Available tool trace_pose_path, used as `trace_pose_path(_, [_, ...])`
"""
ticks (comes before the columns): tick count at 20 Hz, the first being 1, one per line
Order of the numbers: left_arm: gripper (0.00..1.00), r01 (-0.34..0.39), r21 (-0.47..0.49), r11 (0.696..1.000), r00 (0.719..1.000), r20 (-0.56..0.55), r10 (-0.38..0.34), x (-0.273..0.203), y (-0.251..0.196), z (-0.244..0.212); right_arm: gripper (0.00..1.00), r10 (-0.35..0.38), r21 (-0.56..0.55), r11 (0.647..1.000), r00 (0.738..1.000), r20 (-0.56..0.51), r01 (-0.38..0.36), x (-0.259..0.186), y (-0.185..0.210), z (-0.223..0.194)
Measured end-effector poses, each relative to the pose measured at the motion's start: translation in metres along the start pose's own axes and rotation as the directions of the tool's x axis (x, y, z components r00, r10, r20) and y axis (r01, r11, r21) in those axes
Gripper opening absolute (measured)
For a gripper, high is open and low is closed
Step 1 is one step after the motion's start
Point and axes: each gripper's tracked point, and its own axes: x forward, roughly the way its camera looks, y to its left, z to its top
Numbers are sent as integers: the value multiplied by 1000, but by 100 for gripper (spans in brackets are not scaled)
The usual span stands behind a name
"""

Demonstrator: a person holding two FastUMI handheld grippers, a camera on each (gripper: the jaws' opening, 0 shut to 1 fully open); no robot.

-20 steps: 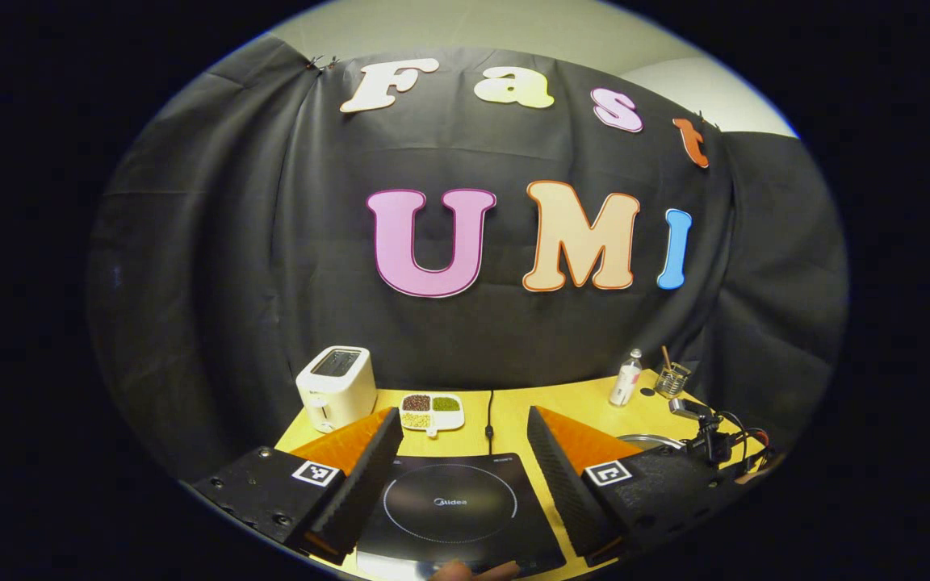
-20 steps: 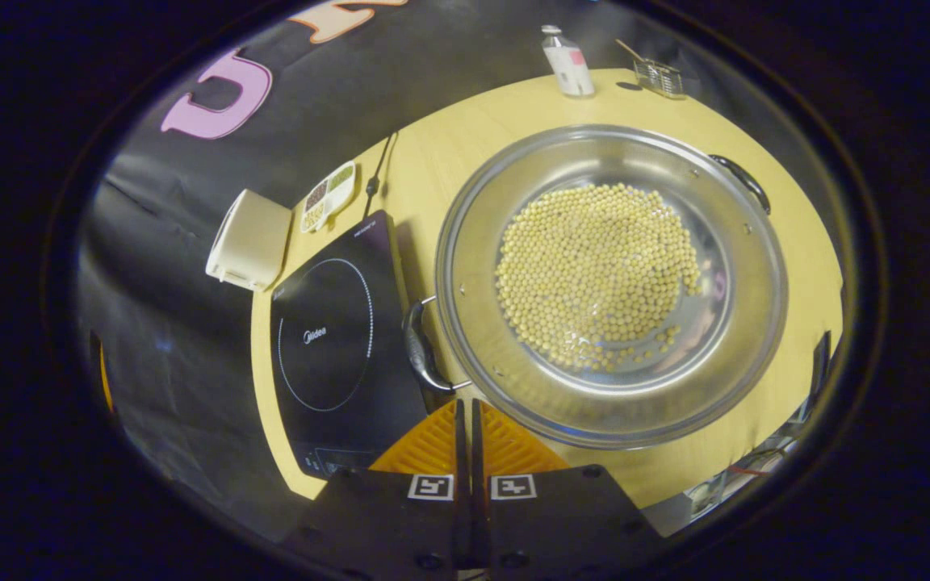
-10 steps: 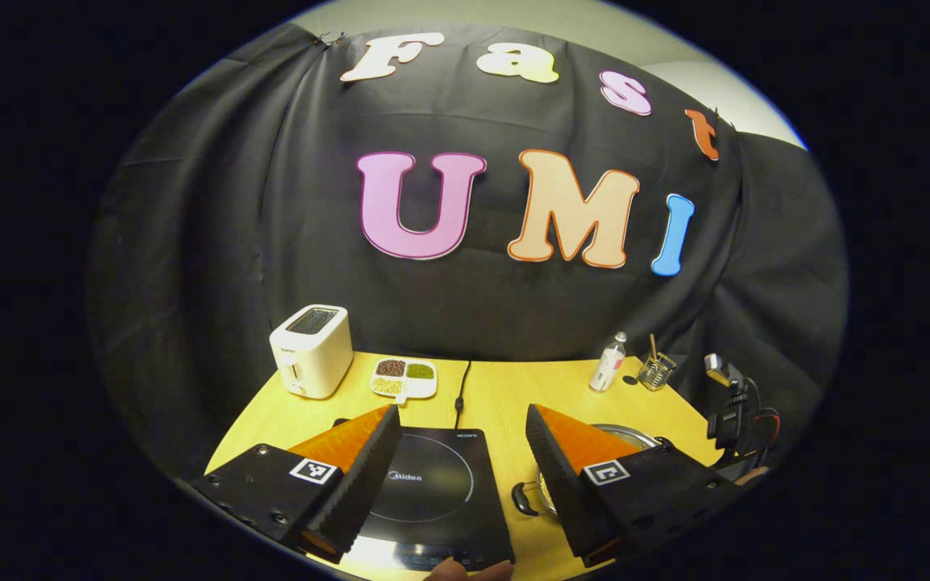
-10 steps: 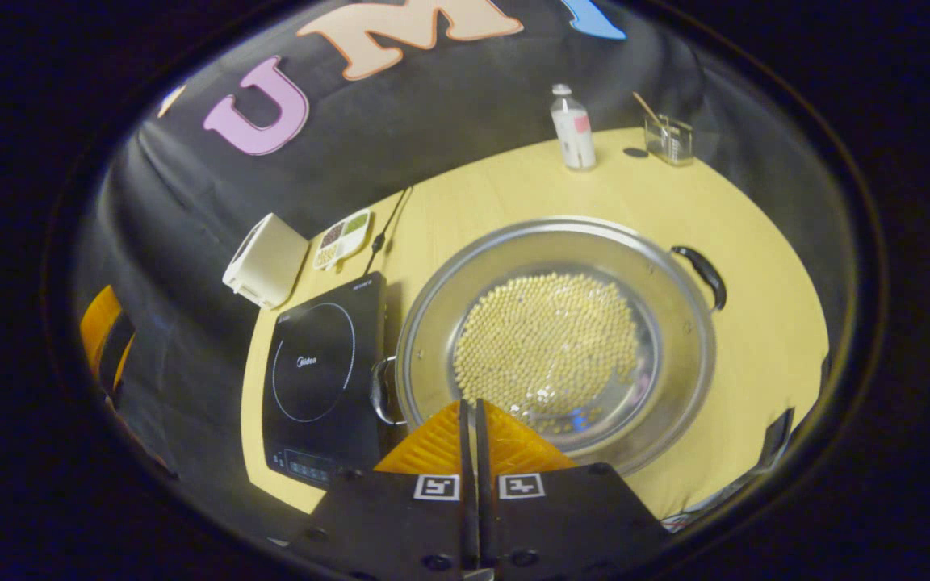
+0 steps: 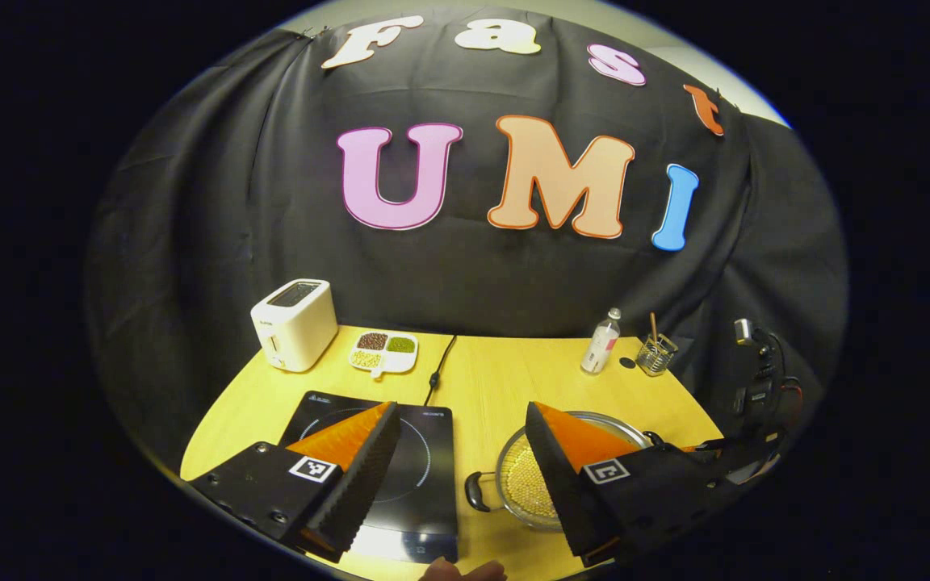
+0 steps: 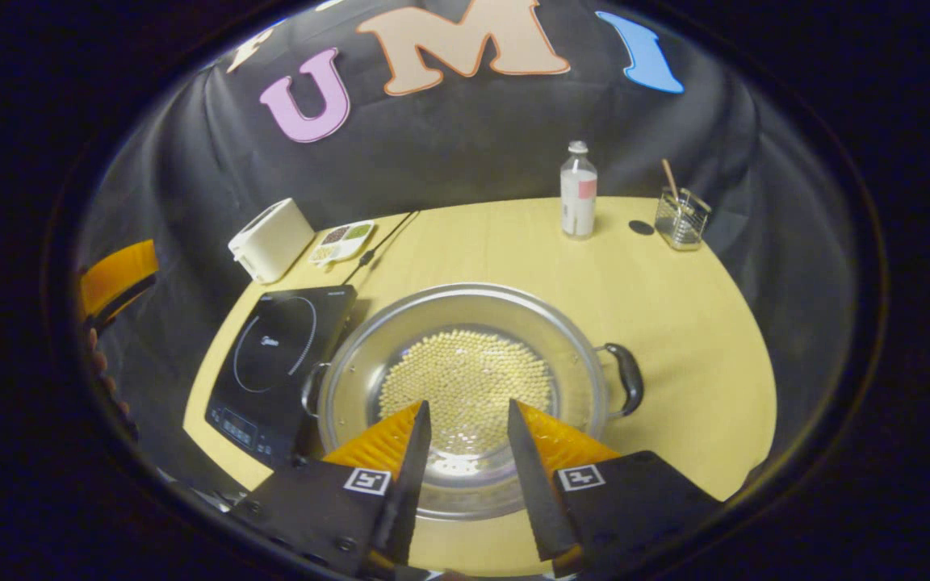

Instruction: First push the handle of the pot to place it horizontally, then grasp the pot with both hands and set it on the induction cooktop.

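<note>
Pot sits on the worktop just right of the induction cooktop, and its two handles now line up side to side, where a second ago they ran on a slant, so the push step looks done. Right hand-held gripper has pulled back over the near rim and opened, its fingers parted after being pressed together. Left hand-held gripper has drawn back too, fingers wide apart and empty, framing the cooktop edge and the near handle. Next, I'd judge, comes the two-handed grasp.
</note>
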Motion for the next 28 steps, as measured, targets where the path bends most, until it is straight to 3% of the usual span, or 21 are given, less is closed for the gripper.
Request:
trace_pose_path(5, [95, 15, 18, 1000, 998, -63, -14, 19, -25, -32, 73, -26, -54, 998, 998, 51, 29, 9, -44, 15])
trace_pose_path(10, [95, -33, -5, 999, 983, -180, 32, 38, -23, -80, 78, -87, -70, 993, 993, 83, 93, 29, -90, 22])
trace_pose_path(13, [92, -12, 40, 999, 973, -229, 21, 49, -28, -102, 84, -101, -59, 993, 992, 70, 106, 41, -103, 17])
trace_pose_path(16, [88, -23, 3, 1000, 955, -294, 23, 62, -25, -134, 90, -111, -55, 992, 992, 52, 114, 53, -108, 13])
trace_pose_path(18, [88, -49, -30, 998, 940, -340, 36, 70, -20, -153, 87, -105, -42, 993, 994, 29, 106, 60, -106, 7])
trace_pose_path(22, [82, -81, 2, 997, 908, -413, 75, 84, -6, -181, 90, -105, -33, 994, 994, -20, 104, 74, -108, -9])
trace_pose_path(23, [84, -81, -1, 997, 902, -425, 73, 86, -6, -187, 87, -105, -29, 994, 994, -28, 104, 76, -109, -13])
trace_pose_path(24, [75, -78, -7, 997, 898, -435, 67, 89, -8, -190, 87, -108, -27, 994, 994, -36, 107, 77, -111, -16])
trace_pose_path(27, [73, -83, -27, 996, 876, -478, 60, 95, -12, -204, 87, -108, -27, 994, 992, -62, 106, 82, -113, -26])
trace_pose_path(28, [74, -78, -27, 997, 881, -470, 56, 97, -14, -203, 87, -114, -32, 993, 991, -68, 112, 82, -116, -26])
